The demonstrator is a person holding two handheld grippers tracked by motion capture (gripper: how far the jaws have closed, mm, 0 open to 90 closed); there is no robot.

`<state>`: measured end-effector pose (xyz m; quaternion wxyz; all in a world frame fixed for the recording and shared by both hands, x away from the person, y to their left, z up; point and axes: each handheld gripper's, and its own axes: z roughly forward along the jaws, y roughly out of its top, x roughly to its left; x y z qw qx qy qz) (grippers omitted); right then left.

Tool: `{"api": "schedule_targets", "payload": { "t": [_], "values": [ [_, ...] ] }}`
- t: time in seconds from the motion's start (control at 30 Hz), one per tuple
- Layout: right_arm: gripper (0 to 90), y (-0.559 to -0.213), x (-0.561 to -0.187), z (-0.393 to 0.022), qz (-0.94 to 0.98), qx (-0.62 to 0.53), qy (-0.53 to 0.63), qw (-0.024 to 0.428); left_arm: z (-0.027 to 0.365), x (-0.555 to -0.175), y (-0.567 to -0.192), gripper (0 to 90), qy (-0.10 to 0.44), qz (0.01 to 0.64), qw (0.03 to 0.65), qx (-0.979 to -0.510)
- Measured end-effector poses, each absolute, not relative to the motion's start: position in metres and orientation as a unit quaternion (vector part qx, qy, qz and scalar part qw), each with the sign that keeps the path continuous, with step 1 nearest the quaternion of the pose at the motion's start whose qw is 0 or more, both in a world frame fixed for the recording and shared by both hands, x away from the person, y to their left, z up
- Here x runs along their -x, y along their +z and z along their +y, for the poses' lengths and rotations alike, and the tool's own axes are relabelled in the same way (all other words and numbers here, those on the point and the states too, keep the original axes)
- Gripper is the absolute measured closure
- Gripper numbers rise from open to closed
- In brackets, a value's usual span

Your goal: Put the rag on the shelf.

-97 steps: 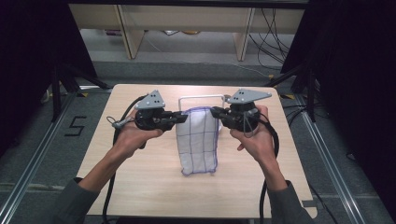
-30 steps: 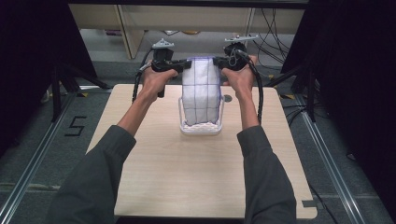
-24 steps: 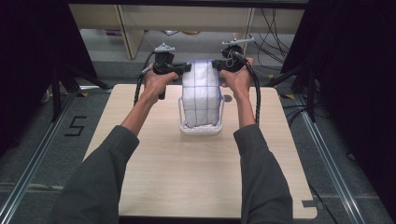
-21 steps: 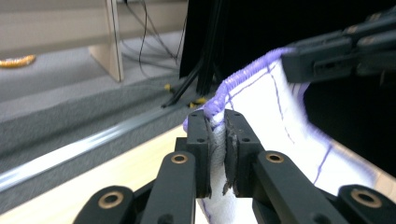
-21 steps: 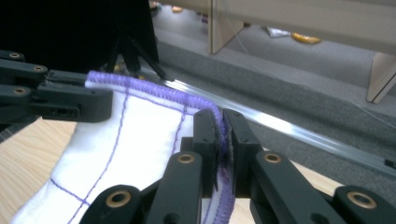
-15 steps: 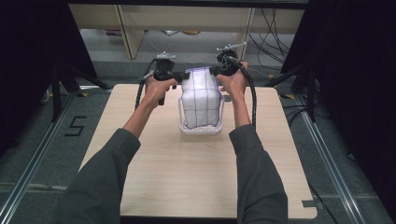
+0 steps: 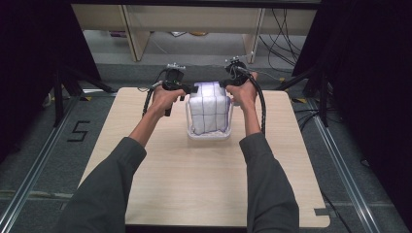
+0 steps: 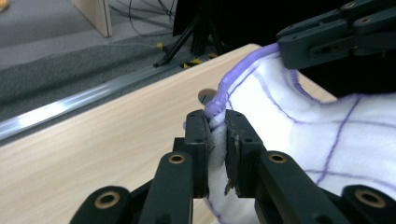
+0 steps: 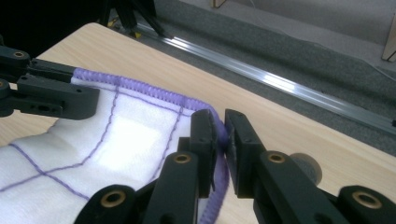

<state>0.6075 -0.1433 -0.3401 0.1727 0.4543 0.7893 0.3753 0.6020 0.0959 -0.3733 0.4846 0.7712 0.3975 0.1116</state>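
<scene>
Fingers (image 8: 201,140) of the left gripper (image 8: 216,140) pinch a bunched corner of the white cloth (image 8: 299,135), right at its purple stitched edge, and the pads press on it from both sides. Both black fingers (image 9: 205,140) of the right gripper (image 9: 220,142) sit close together on the other top corner, with the purple hem squeezed between them. Both sets of fingers have just been opening a tiny bit, but the cloth is between them and they hold it. In each gripper view the other gripper shows farther off, gripping its own corner of the same edge. From above, the left gripper (image 7: 187,89) and the right gripper (image 7: 224,83) stand at the far side of the worktop (image 7: 165,170), one at each top corner of the cloth (image 7: 209,109). The cloth has thin purple lines that make squares. It hangs in soft folds between the two grippers, and its lower part rests bunched up on the worktop, near the middle of the far half. The person's left hand (image 7: 163,97) and right hand (image 7: 244,91) wrap around the grippers, and grey sleeves (image 7: 104,194) reach in from the near edge. Black cables (image 7: 261,104) trail from the grippers. Past the worktop lie a grey floor and pale wooden legs (image 7: 133,31).
</scene>
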Motion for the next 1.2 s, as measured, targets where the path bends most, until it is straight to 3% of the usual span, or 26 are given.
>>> {"api": "schedule_targets", "payload": {
  "t": [0.1, 0.2, 0.3, 0.57, 0.97, 1.2],
  "values": [
    [78.3, -0.342, -0.609, -0.148, 0.791, -0.450, 0.374, 0.180, 0.098, -0.603, -0.376, 74.9, 0.103, 0.401, 0.482, -0.772],
    [75.9, -0.342, -0.608, -0.153, 0.794, -0.449, 0.368, 0.181, 0.099, -0.603, -0.376, 55.1, 0.103, 0.407, 0.468, -0.777],
    [72.7, -0.339, -0.604, -0.157, 0.782, -0.463, 0.380, 0.175, 0.104, -0.603, -0.373, 46.9, 0.104, 0.421, 0.478, -0.764],
    [67.6, -0.328, -0.593, -0.164, 0.775, -0.462, 0.391, 0.179, 0.124, -0.598, -0.367, 44.2, 0.116, 0.438, 0.462, -0.762],
    [51.2, -0.319, -0.571, -0.170, 0.768, -0.460, 0.410, 0.174, 0.144, -0.578, -0.361, 34.3, 0.119, 0.434, 0.446, -0.774],
    [49.5, -0.317, -0.558, -0.174, 0.768, -0.438, 0.429, 0.185, 0.148, -0.560, -0.359, 28.0, 0.115, 0.422, 0.442, -0.783]
  ]
}}
